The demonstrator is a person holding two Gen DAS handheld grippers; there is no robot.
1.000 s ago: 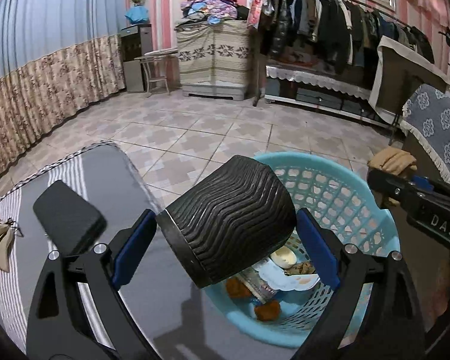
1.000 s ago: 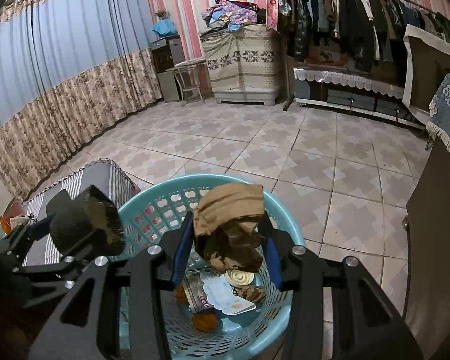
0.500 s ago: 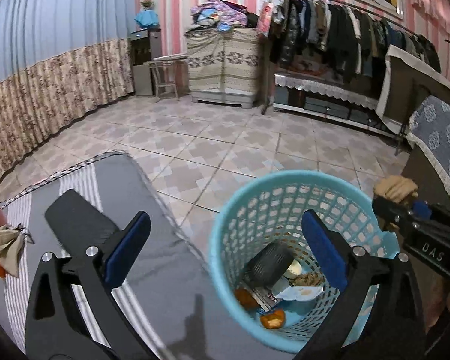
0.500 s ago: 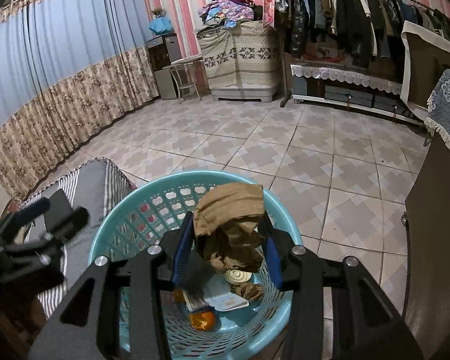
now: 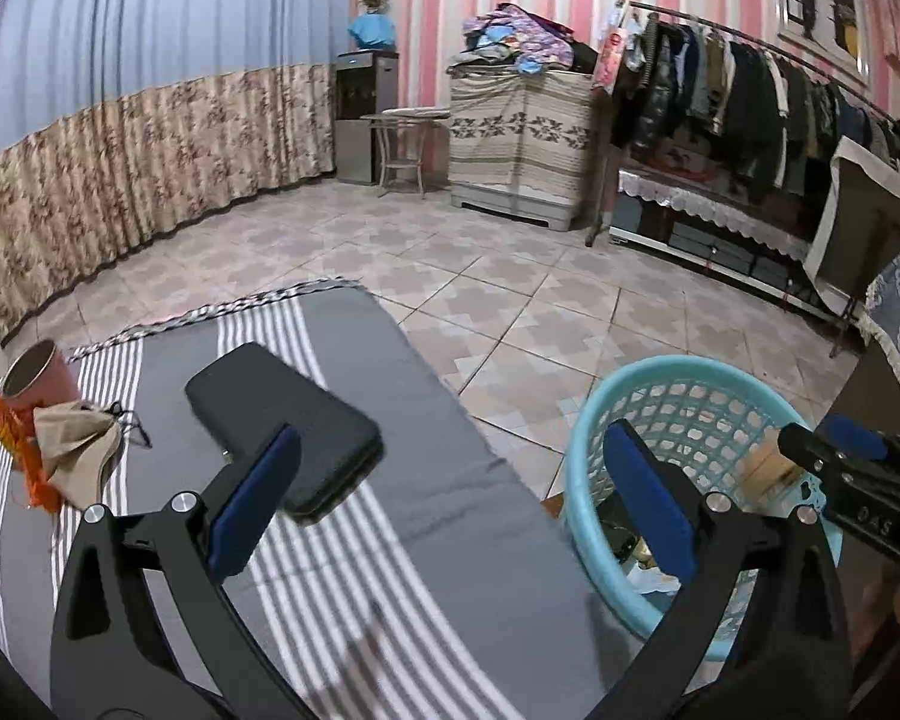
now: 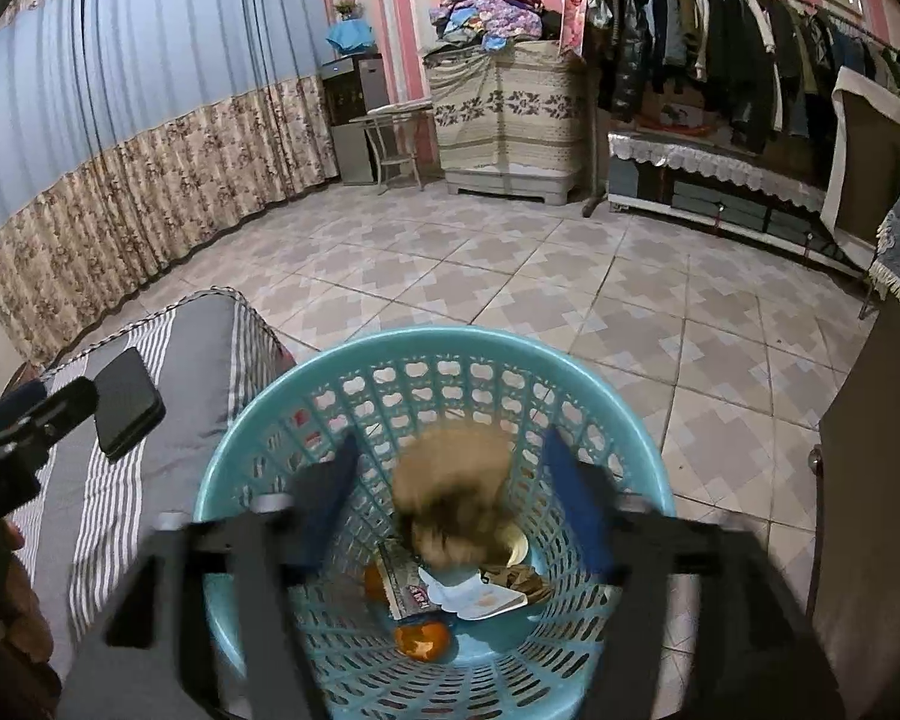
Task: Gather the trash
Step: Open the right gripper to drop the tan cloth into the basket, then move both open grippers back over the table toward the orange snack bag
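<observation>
- The right gripper has its fingers apart over the blue basket; a blurred brown paper wad sits between them, touching neither.
- Orange peel and a wrapper lie at the basket's bottom, toward 6 o'clock.
- The left gripper is spread wide and holds nothing, above the striped cloth.
- A black phone lies at its 10 o'clock.

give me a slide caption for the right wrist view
Open right gripper above the light blue perforated plastic basket, a blurred crumpled brown paper wad dropping in.
</observation>
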